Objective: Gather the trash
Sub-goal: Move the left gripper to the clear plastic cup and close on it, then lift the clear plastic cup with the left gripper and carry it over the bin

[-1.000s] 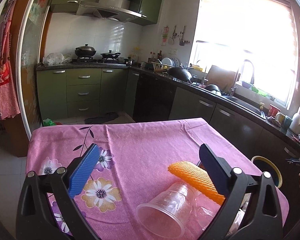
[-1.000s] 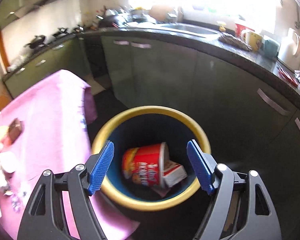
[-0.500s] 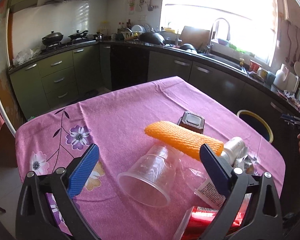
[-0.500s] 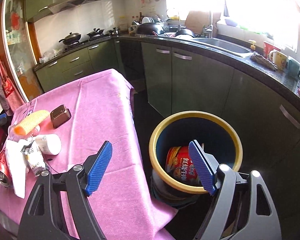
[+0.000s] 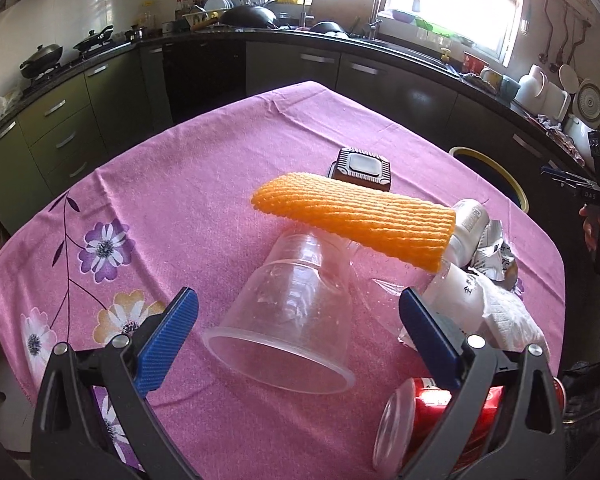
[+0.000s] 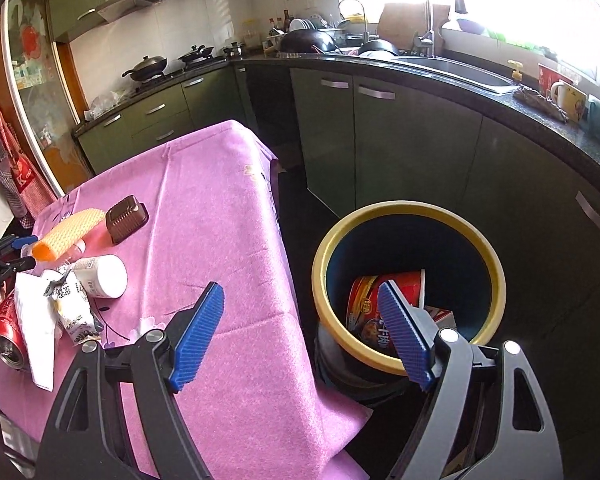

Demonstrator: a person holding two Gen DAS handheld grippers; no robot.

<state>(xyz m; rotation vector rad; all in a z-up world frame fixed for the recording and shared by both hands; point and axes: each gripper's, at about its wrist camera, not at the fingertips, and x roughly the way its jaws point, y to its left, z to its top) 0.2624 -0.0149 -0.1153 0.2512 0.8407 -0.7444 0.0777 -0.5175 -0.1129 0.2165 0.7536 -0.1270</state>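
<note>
**Trash on the pink tablecloth, bin beside the table**

Trash: a cluster lying on the tablecloth (image 5: 204, 184), at the table edge nearest the left gripper (image 5: 296, 338).

- Clear plastic cup (image 5: 292, 316): on its side, mouth toward the left gripper, lying between that gripper's spread, empty jaws.
- Orange foam net sleeve (image 5: 356, 220): resting across the cup's base and a white bottle (image 5: 466, 220), raised off the cloth.
- Brown square box (image 5: 362, 168): just behind the sleeve, farther from the cup.
- Red can (image 5: 456, 404): on its side, below the left gripper's right finger, near the cup's rim.
- Crumpled wrapper (image 5: 496, 248) and white paper napkin (image 5: 508, 316): on the bottle's side of the cup.
- Second clear cup (image 5: 392, 428): on its side, touching the can.

Bin (image 6: 408, 216): yellow rim, dark inside, on the floor beside the table, well apart from the cup. Holds a red paper tub (image 6: 384, 284) and a small carton (image 6: 440, 314).

Right gripper (image 6: 304, 336): jaws spread, nothing between them, hanging between the table edge and the bin.
</note>
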